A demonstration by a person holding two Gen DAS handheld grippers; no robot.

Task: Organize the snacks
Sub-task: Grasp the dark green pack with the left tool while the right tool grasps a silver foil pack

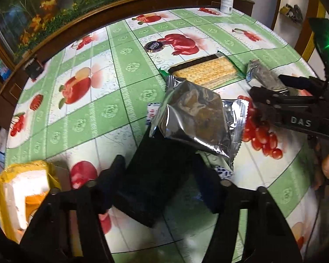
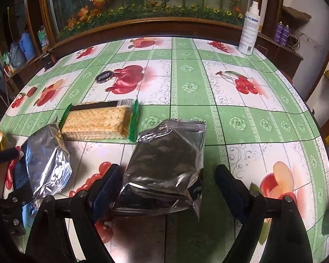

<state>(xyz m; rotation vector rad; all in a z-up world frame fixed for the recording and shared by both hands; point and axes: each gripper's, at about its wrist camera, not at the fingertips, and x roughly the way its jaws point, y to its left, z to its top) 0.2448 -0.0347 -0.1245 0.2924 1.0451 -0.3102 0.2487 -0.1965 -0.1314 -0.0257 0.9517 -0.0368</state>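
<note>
Two silver foil snack packets and a clear pack of crackers lie on the fruit-print tablecloth. One foil packet lies between and ahead of my left gripper, whose jaws stand open around it. The other foil packet lies between the open jaws of my right gripper; its fingers stand clear of it. In the left wrist view the right gripper shows at right with that packet, next to the crackers.
A yellow bag with white foam sits at the near left. A white spray bottle stands at the table's far right edge. A small dark round lid lies farther back. A wooden-framed fish tank stands behind the table.
</note>
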